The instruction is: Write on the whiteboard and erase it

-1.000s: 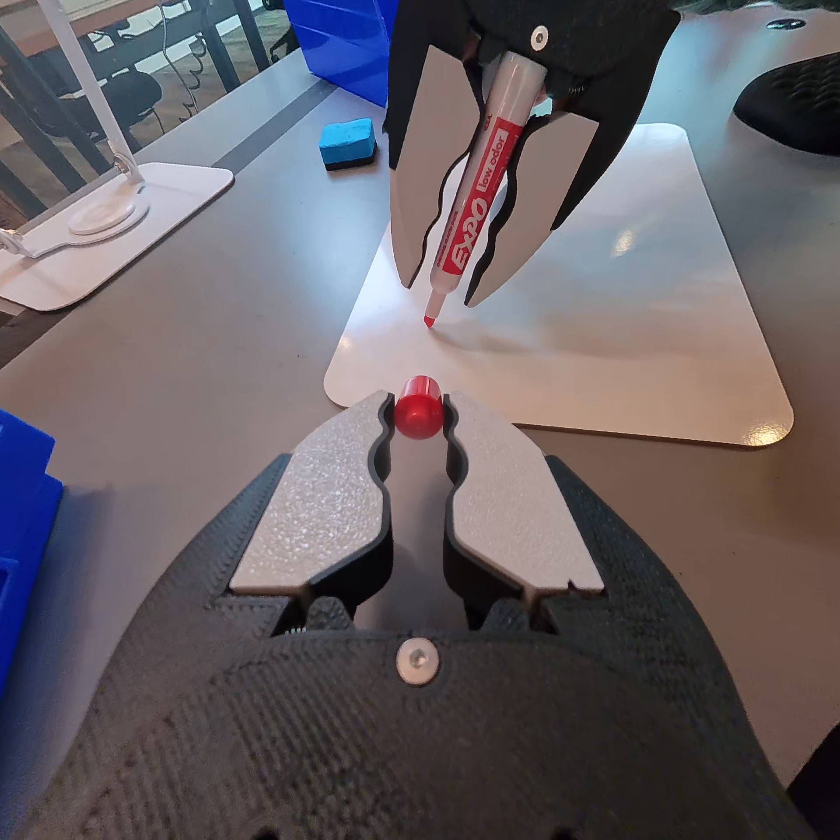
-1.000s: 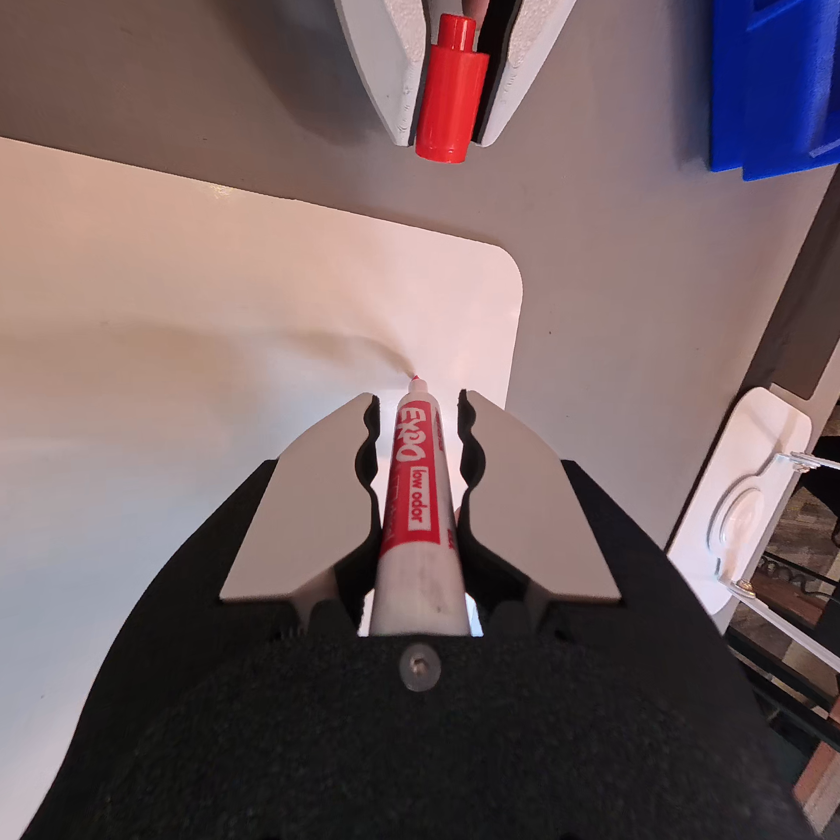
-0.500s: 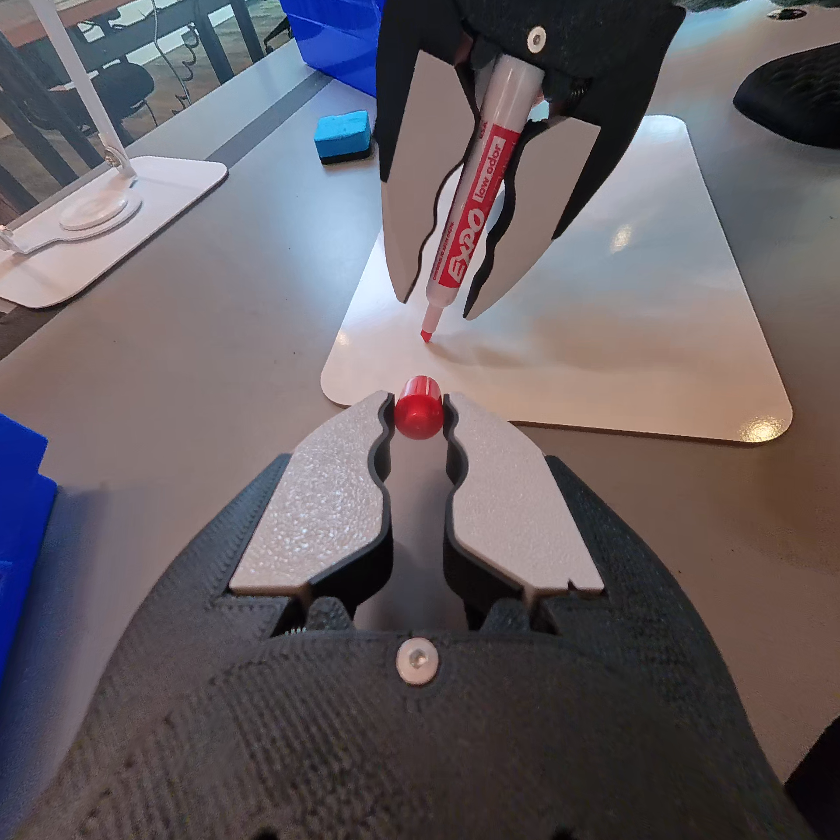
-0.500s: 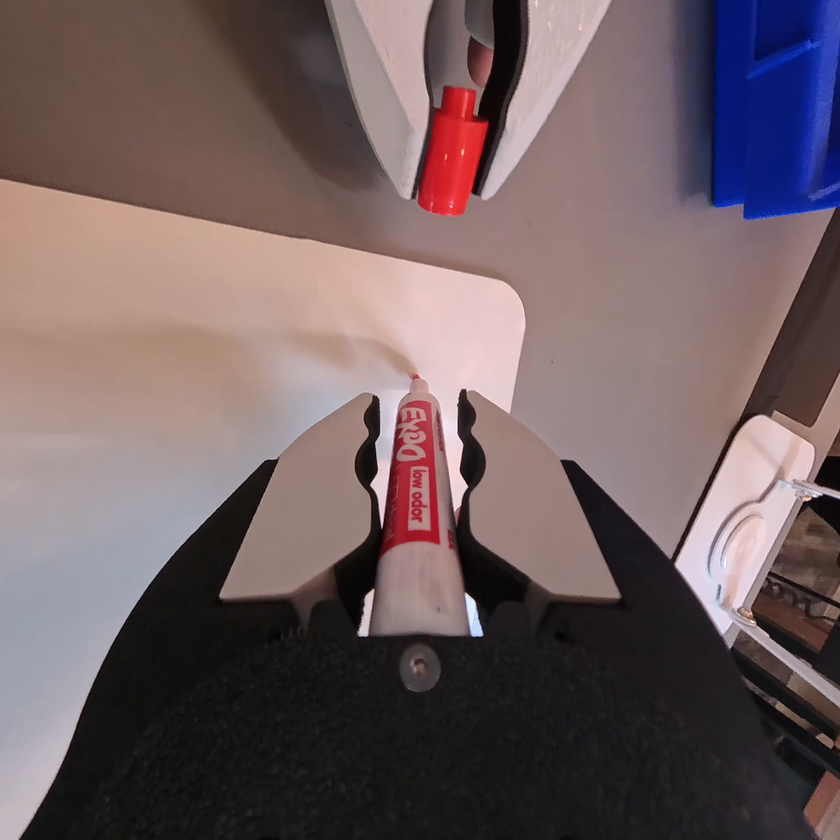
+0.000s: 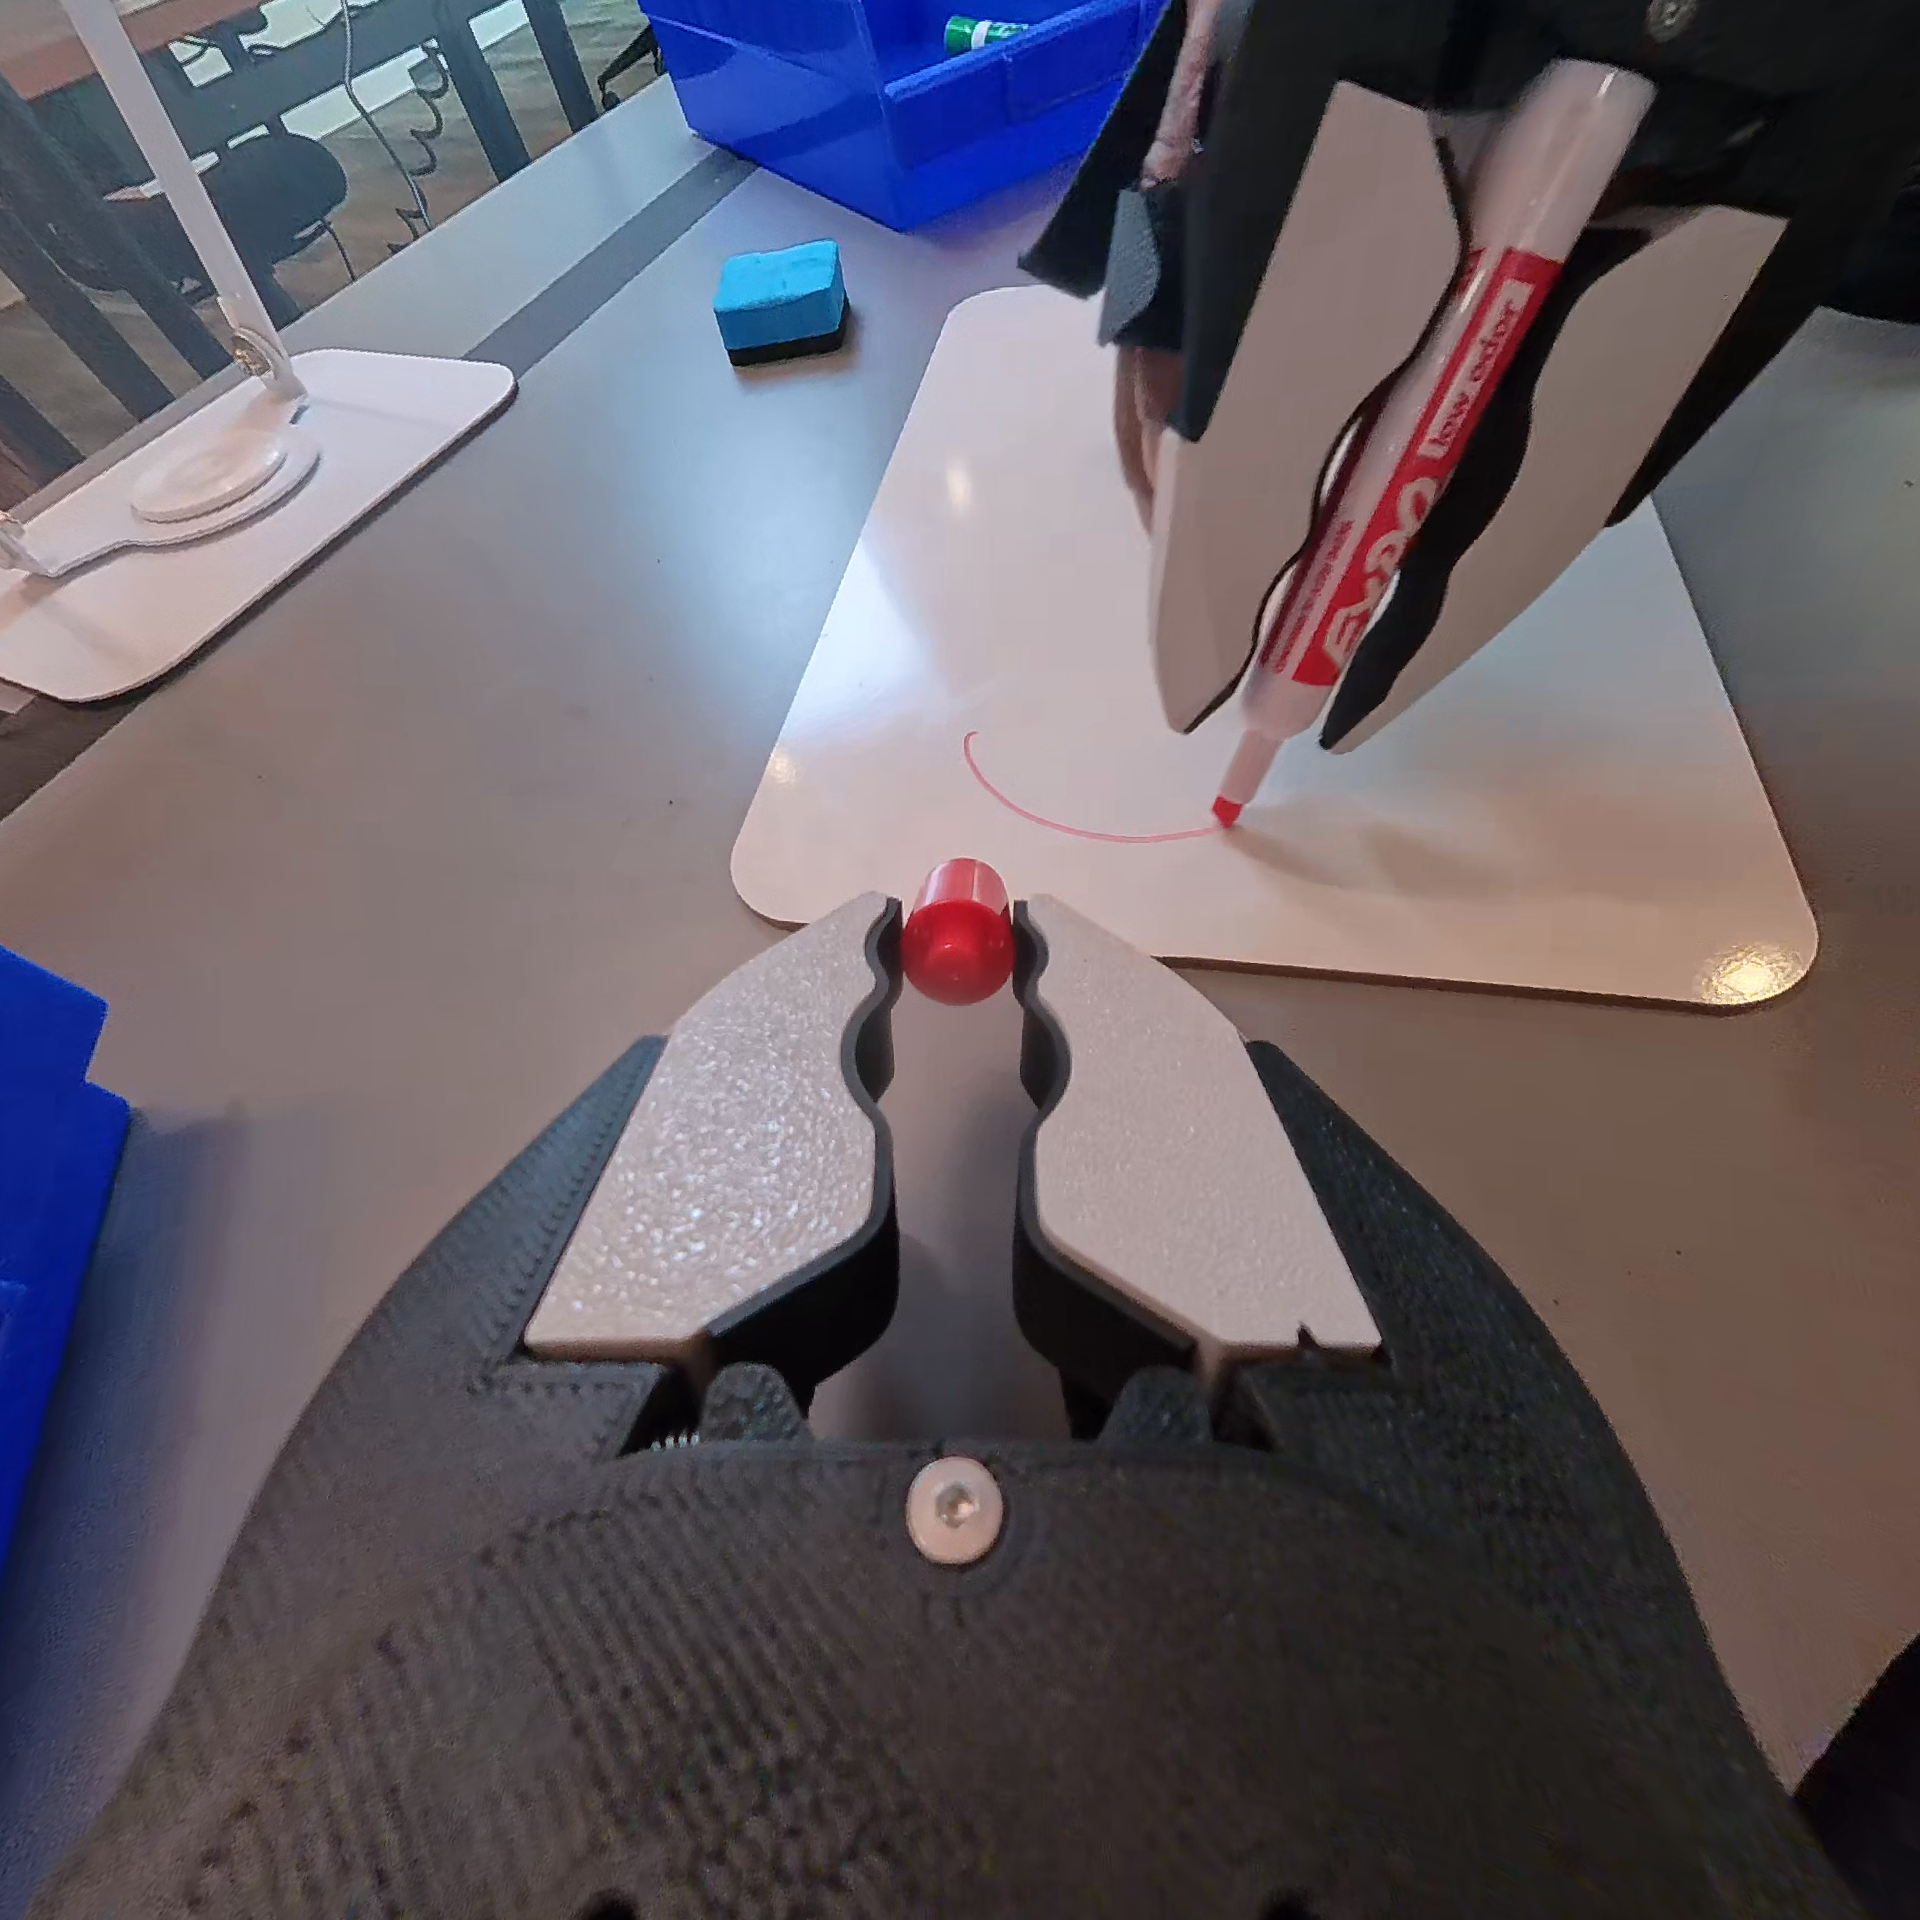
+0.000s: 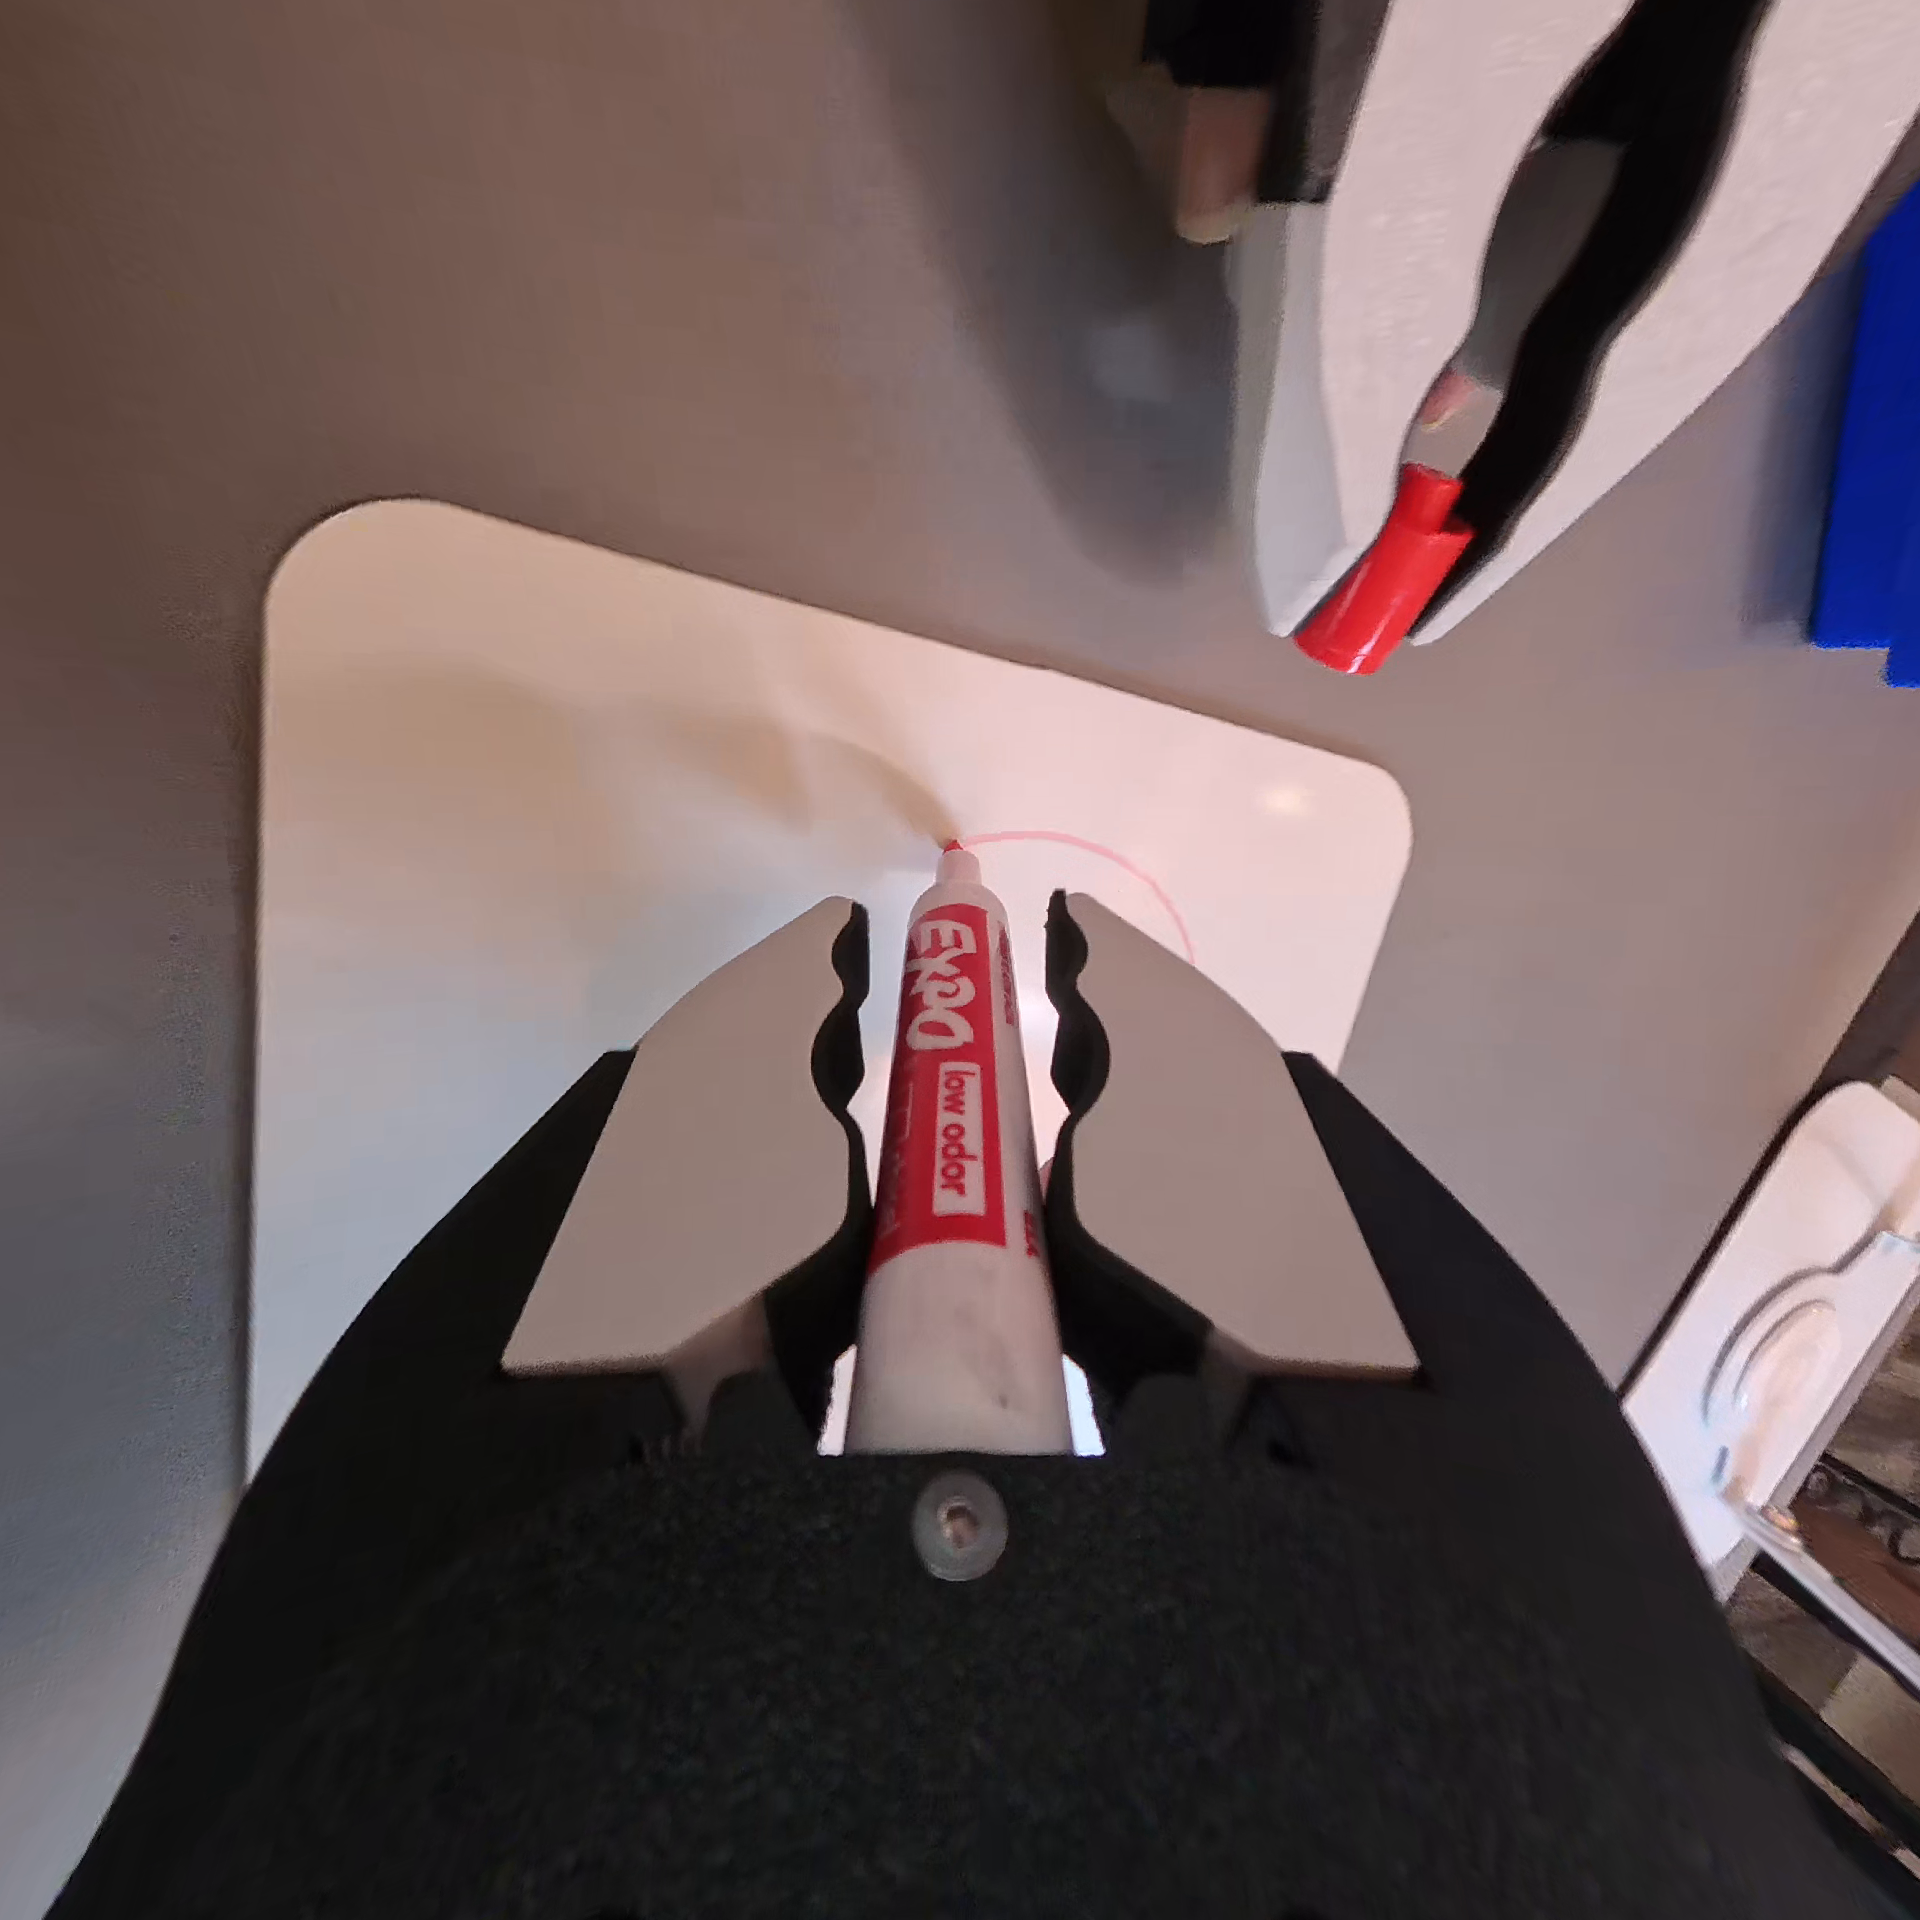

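A white whiteboard [image 5: 1039, 582] lies flat on the grey table; it also shows in the right wrist view [image 6: 520, 831]. My right gripper [image 6: 951, 914] is shut on a red and white marker [image 6: 951, 1091], gripped farther back along its barrel. The marker's tip touches the board at the end of a curved red line [image 5: 1060, 821], which also shows in the right wrist view [image 6: 1122, 862]. The right gripper and marker [image 5: 1423, 447] show in the left wrist view. My left gripper [image 5: 956, 914] is shut on the red marker cap [image 5: 956, 940], just off the board's near edge; the cap [image 6: 1371, 592] also shows in the right wrist view.
A blue eraser with a black base [image 5: 781, 301] lies on the table left of the board. A blue bin [image 5: 883, 114] stands behind it, another blue bin [image 5: 42, 1143] at the left edge. A white lamp base [image 5: 239, 488] sits at the far left.
The right gripper has swept the marker tip across the board, leaving a curved red arc. The left gripper with the cap has stayed near the board's edge.
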A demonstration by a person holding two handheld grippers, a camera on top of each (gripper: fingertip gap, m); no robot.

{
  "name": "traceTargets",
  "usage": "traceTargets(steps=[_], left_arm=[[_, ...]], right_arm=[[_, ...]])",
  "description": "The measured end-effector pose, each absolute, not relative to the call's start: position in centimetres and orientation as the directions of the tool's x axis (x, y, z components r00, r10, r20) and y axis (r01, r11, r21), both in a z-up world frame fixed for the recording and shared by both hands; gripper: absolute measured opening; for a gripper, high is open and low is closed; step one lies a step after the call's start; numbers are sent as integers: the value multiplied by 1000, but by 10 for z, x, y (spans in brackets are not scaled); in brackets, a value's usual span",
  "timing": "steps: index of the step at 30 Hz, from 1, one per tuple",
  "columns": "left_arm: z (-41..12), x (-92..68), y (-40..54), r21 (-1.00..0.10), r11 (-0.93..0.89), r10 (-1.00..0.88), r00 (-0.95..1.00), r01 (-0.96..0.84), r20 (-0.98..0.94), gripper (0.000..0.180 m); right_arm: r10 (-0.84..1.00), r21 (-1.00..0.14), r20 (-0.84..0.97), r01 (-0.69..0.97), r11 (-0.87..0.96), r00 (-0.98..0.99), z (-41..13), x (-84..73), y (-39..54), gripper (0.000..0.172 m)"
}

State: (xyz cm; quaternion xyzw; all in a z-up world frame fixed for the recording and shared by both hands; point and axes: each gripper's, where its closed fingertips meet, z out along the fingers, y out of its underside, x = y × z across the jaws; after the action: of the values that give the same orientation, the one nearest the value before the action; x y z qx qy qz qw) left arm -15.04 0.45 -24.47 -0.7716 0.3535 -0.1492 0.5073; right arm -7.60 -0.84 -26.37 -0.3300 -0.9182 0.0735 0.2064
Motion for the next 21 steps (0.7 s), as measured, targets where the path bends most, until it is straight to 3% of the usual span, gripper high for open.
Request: traceTargets(steps=[11, 21], left_arm=[[-246, -150, 4, -883, -236, -697, 703, -407, -138, 20], [-246, -150, 4, -883, -240, -702, 700, -403, -129, 20]], right_arm=[[691, -194, 323, 670, 717, -646, -263, -41, 32, 35], [704, -216, 349, 678, 702, -618, -263, -80, 65, 35]])
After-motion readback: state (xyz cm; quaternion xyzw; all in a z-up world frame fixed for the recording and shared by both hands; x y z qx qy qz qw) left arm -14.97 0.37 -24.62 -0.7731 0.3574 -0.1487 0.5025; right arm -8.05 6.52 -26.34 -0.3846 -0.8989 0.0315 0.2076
